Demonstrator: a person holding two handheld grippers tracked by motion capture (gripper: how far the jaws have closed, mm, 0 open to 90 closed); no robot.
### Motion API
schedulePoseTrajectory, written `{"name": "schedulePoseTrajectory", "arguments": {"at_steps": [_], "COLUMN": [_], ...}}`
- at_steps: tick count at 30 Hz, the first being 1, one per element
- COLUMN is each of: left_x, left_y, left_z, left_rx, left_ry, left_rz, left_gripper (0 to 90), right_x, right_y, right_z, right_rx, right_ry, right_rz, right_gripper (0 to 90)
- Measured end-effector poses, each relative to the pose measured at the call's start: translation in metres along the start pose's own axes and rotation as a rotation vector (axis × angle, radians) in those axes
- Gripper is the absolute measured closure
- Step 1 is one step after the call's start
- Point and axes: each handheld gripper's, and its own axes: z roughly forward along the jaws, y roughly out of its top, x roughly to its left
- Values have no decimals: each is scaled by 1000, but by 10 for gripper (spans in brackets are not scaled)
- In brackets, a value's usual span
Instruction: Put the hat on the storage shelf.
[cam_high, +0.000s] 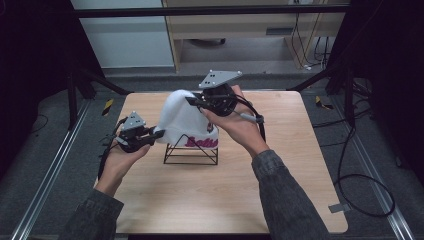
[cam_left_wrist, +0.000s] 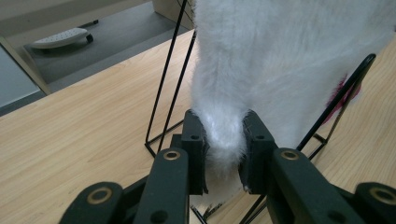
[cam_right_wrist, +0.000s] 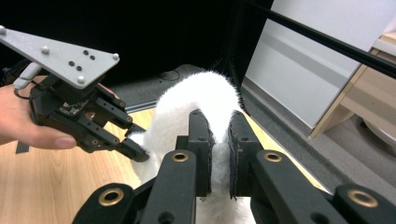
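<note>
A white fuzzy beanie with pink lettering hangs over a black wire stand in the middle of the table. My left gripper is shut on the beanie's lower left edge; in the left gripper view the white fabric is pinched between the jaws of that gripper. My right gripper is shut on the top of the beanie. The right gripper view shows the beanie's fabric squeezed between the two jaws of the right gripper, with the left gripper beyond it.
The wooden table has open room in front of the stand and to its right. A cable trails from the right gripper. Metal rails run along the floor beside the table, and more cables lie at the right.
</note>
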Motion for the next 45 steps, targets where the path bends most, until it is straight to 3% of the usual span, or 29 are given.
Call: {"name": "schedulePoseTrajectory", "arguments": {"at_steps": [12,28,32,45], "left_x": [-2,4,5,6], "left_y": [-12,-44,-51,-62], "left_z": [6,15,18,25], "left_rx": [24,94,112,139], "left_ry": [-21,-51,-59,-74], "left_rz": [6,-5,-10,-23], "left_gripper": [743,742,741,740], "right_x": [3,16,19,25], "right_y": [-8,-22,-24,-29], "right_z": [4,26,30,41], "right_rx": [44,156,176,228], "right_ry": [7,39,26,41], "right_rz": [10,10,6,-2], "right_gripper": [822,817,817,818]}}
